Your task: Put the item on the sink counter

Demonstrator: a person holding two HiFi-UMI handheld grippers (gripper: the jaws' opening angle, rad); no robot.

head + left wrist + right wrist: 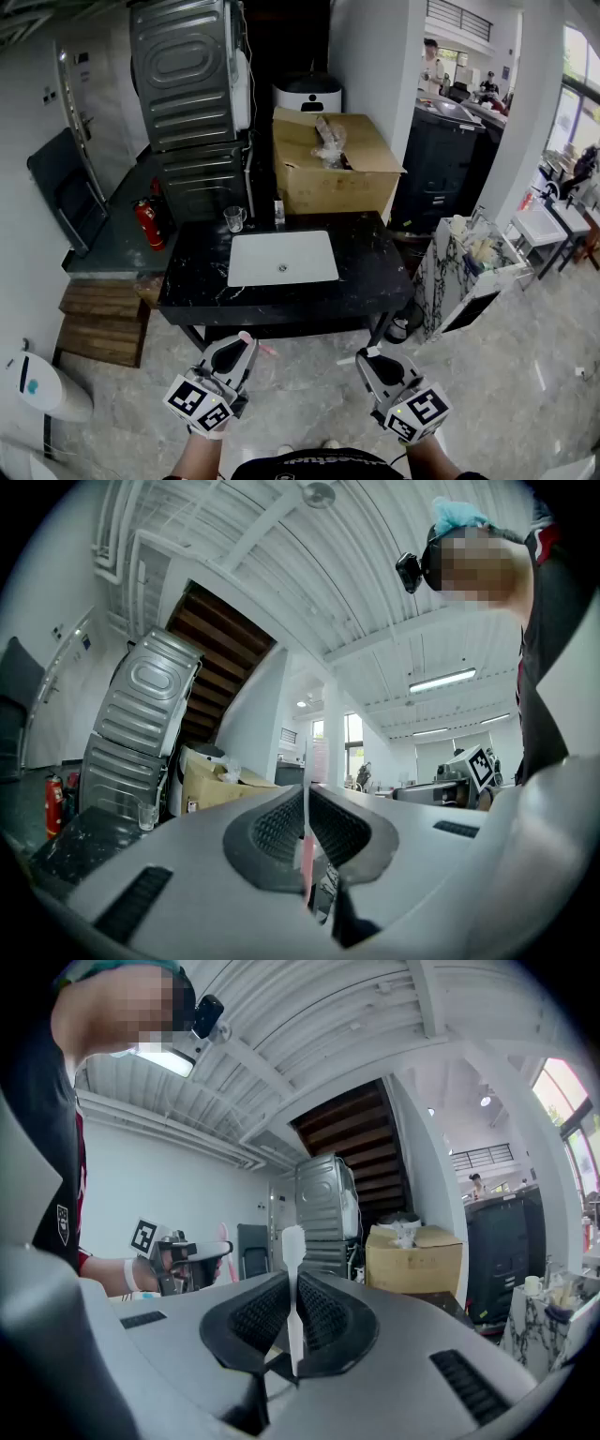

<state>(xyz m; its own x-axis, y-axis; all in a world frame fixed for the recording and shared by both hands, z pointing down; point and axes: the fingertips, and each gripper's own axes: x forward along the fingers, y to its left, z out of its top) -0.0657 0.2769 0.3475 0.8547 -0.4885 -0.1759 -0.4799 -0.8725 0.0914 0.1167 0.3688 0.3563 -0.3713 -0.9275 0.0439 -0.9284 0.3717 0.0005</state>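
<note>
The black sink counter with its white basin stands ahead of me. Both grippers hover low in front of it, short of its near edge. My left gripper is shut on a thin pink stick-like item whose tip pokes out to the right; in the left gripper view the pink item sits pinched between the dark pads. My right gripper is shut on a thin white stick with a broader head, upright between its pads. The white stick juts left in the head view.
A drinking glass and a small bottle stand at the counter's back edge. Behind are a cardboard box and stacked grey machines. A marble-patterned bin is to the right, wooden steps to the left, a red extinguisher.
</note>
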